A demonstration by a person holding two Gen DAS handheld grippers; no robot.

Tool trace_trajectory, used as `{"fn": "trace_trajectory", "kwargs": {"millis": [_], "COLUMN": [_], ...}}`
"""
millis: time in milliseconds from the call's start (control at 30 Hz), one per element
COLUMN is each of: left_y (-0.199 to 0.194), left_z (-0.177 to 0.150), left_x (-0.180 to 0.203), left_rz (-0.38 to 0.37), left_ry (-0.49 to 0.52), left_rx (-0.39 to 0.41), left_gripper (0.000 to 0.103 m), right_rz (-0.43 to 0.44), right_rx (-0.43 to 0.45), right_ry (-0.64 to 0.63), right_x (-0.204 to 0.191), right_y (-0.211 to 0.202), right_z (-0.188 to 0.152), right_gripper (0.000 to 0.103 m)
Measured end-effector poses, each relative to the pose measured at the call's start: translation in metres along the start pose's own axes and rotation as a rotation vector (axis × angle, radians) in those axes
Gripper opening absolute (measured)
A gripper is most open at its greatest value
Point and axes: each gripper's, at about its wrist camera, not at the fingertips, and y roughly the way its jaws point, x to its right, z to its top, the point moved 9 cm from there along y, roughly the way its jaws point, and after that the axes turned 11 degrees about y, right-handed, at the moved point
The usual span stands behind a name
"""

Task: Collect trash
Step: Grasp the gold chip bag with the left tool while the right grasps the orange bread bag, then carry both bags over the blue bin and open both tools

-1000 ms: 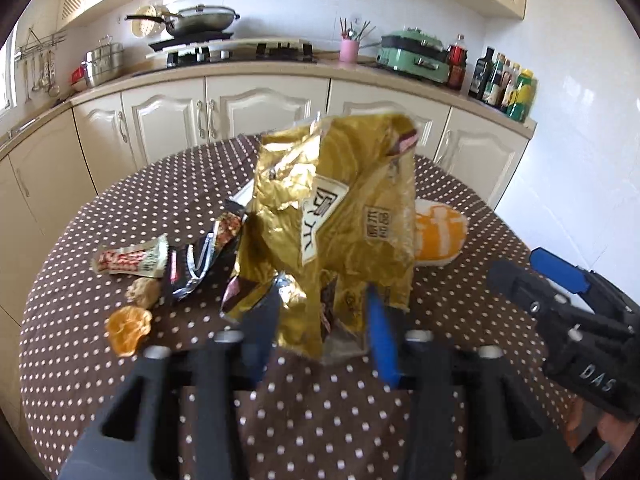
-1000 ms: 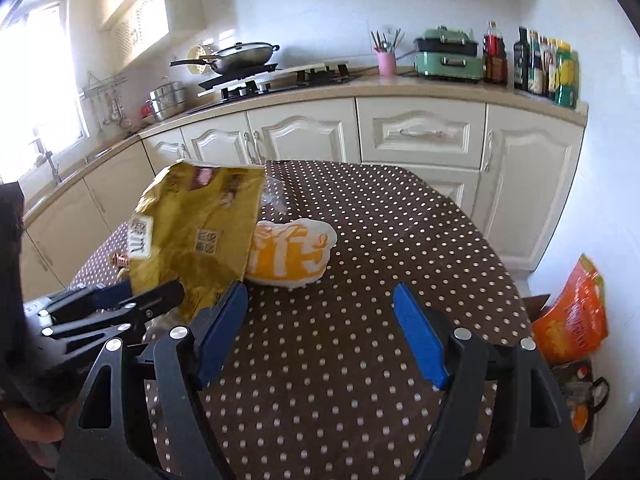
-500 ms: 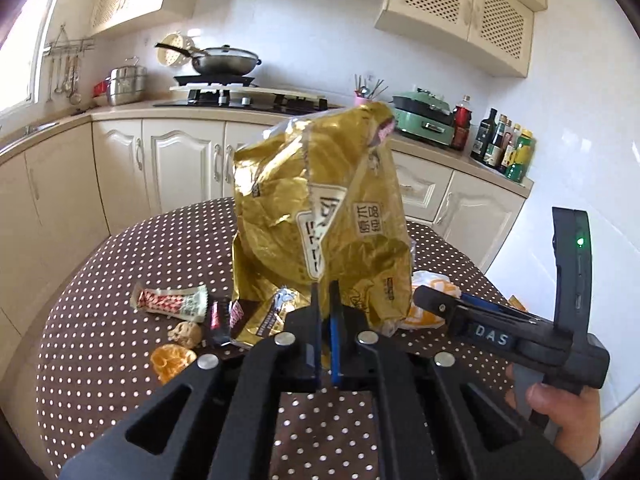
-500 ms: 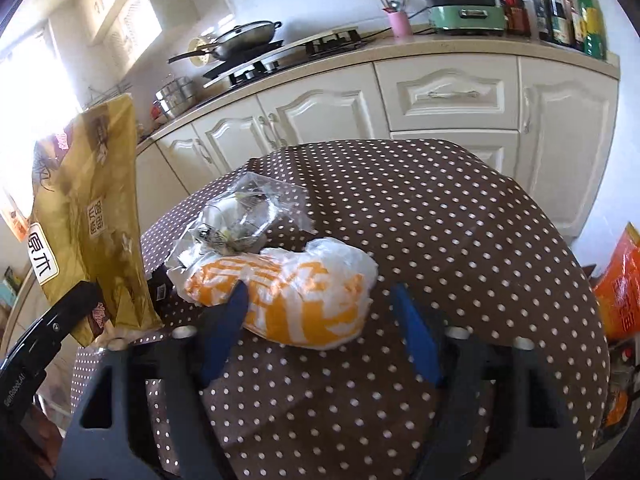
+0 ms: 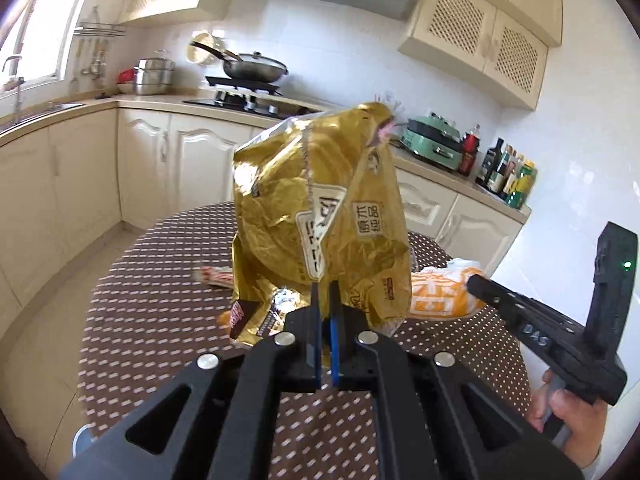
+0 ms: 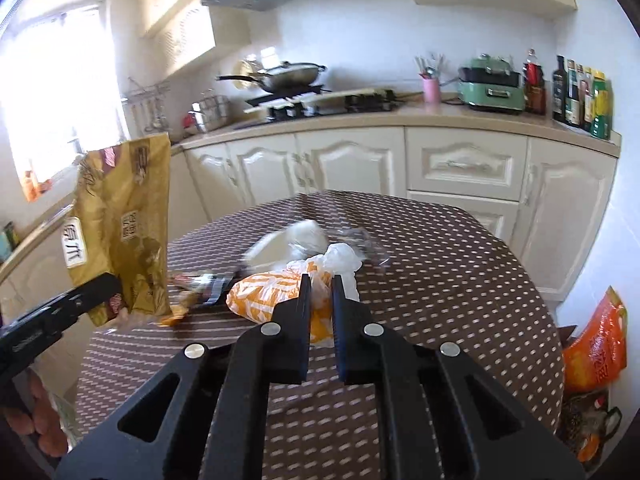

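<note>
Already the left gripper (image 5: 325, 300) pinched the gold snack bag (image 5: 320, 216) above the bench (image 6: 440, 280); the right gripper (image 6: 321, 292) apparently nipped the orange-and-white plastic bag (image 6: 276, 292). Wrappers (image 5: 216, 276) remained.

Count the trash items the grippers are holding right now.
2. The gold snack bag is clamped upright in the left gripper; the orange and white plastic bag is pinched in the right gripper. More litter on the table is partly hidden.
</note>
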Motion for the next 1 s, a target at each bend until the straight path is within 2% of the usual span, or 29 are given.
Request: {"fn": "trace_trajectory", "kwargs": {"millis": [233,367,567,667,833,1000], "left_y": [-0.066,-0.108,-0.175,-0.198,-0.215,-0.218], "left_z": [-0.017,-0.037,-0.101,-0.137,-0.197,-0.263], "left_x": [-0.052,-0.1,-0.188,-0.227,-0.272,-0.312], "left_rz": [0.083,0.18,0.342,0.421,0.463,0.515], "left_ry": [-0.062,-0.103,-0.211,-0.266,-0.385,-0.507], "left_rx": [0.04,0.054,0.02,-0.017,-0.074,-0.161], "left_gripper": [0.003,0.003,0.003,0.003,0.003,0.003], "right_rz": [0.128,0.221,0.334,0.37,0.409,0.381], "right_rx": [0.003,-0.032,-0.127,-0.181,-0.294,-0.372], "right_ry": [-0.099,-0.173,-0.301,-0.345,-0.405,-0.45], "right_x": [-0.093,-0.162,-0.258,-0.291,-0.337,-0.357], "right_y": [-0.025,-0.024,-0.017,-0.01,0.012,0.042], "right_z": [-0.013,-0.04,-0.104,-0.138,-0.202,-0.254], "right_gripper": [0.008,0.008,0.008,0.008,0.008,0.008]}}
